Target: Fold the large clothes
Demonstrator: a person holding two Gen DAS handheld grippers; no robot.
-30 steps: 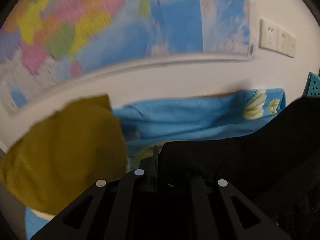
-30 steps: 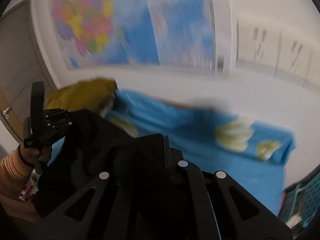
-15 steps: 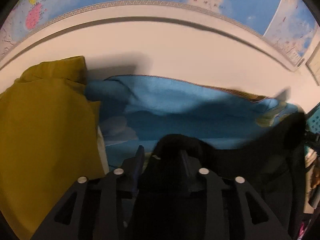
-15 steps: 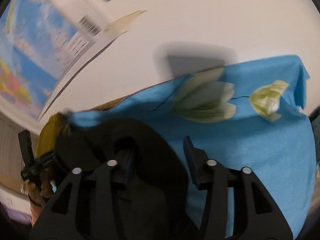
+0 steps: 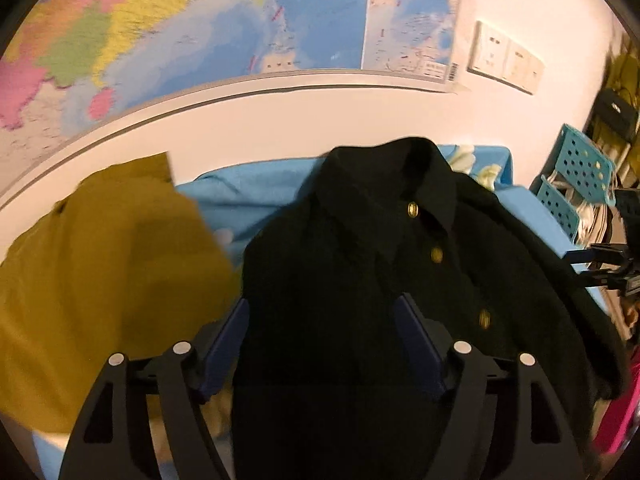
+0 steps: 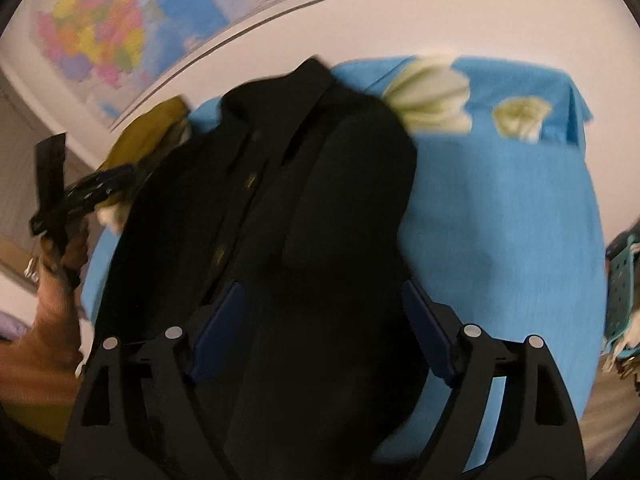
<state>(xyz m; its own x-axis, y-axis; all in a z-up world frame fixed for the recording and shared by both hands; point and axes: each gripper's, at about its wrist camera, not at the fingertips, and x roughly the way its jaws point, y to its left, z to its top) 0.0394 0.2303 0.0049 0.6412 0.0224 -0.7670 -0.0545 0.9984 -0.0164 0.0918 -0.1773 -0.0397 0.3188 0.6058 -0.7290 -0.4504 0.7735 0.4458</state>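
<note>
A black coat [image 5: 360, 264] with gold buttons lies spread, collar toward the wall, on a desk covered by a blue flowered cloth [image 6: 512, 208]. Left of the coat a mustard-yellow garment [image 5: 104, 264] rests on the same cloth, touching the coat's edge. The left tool [image 5: 322, 344] hangs over the coat's lower part, its jaws having just been opening and now standing wide apart, with coat fabric below and between them but not pinched. The right tool [image 6: 320, 332] is likewise spread wide above the coat after opening, pads off the fabric. Beyond the coat a map [image 5: 208, 28] hangs on the wall. Right of the coat stands a teal basket [image 5: 580, 176].
</note>
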